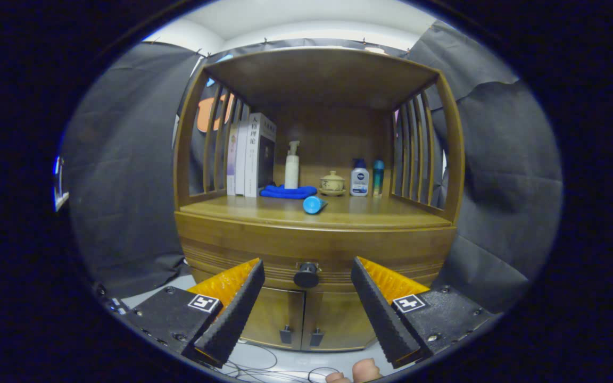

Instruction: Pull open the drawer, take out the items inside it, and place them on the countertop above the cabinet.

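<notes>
Black cloth (120,175) hangs behind and to both sides of a wooden cabinet (317,244) with slatted sides. White ceiling (312,24) above; pale floor (285,364) carries loose cables (264,367).

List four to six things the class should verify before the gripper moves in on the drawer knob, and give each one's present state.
1. Gripper fingers spread wide enough for the knob: ok.
2. Drawer knob sits between the fingers, just beyond them: ok.
3. Fingers pressing on the knob: not ok, not touching yet.
4. Drawer pulled open: not ok, it is shut.
5. Free space on the countertop near the blue cylinder: ok.
6. What lies inside the drawer: cannot tell.
</notes>
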{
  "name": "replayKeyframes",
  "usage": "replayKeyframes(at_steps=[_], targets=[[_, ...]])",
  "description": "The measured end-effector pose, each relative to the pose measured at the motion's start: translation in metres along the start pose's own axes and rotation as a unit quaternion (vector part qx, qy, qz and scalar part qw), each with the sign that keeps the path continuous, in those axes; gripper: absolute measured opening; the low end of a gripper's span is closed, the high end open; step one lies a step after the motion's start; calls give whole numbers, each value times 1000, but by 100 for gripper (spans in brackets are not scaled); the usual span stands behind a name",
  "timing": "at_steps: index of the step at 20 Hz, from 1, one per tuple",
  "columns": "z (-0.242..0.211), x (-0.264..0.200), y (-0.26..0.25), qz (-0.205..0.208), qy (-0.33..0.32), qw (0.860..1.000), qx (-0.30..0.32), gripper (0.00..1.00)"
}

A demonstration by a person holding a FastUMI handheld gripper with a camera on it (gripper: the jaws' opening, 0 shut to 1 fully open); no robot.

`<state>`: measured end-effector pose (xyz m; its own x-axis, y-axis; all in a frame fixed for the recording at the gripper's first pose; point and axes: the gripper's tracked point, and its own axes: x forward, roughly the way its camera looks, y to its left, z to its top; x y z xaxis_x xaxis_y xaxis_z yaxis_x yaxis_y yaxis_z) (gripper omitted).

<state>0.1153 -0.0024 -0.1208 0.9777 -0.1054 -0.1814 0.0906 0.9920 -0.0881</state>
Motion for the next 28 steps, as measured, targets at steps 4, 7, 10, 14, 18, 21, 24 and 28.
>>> replayKeyframes(at_steps=[4, 7, 10, 14, 18, 21, 24, 28], targets=[[17, -44, -2, 15, -11, 1000, 14, 100], [28, -72, -5, 22, -22, 999, 14, 100], [36, -97, -6, 32, -23, 999, 20, 100], [36, -126, -13, 30, -25, 999, 26, 100], [33, -143, -13, 38, -30, 999, 19, 100], [36, -148, -10, 42, -37, 998, 20, 100], [45, -153, -11, 46, -48, 997, 29, 100], [49, -157, -5, 54, -58, 997, 25, 100]])
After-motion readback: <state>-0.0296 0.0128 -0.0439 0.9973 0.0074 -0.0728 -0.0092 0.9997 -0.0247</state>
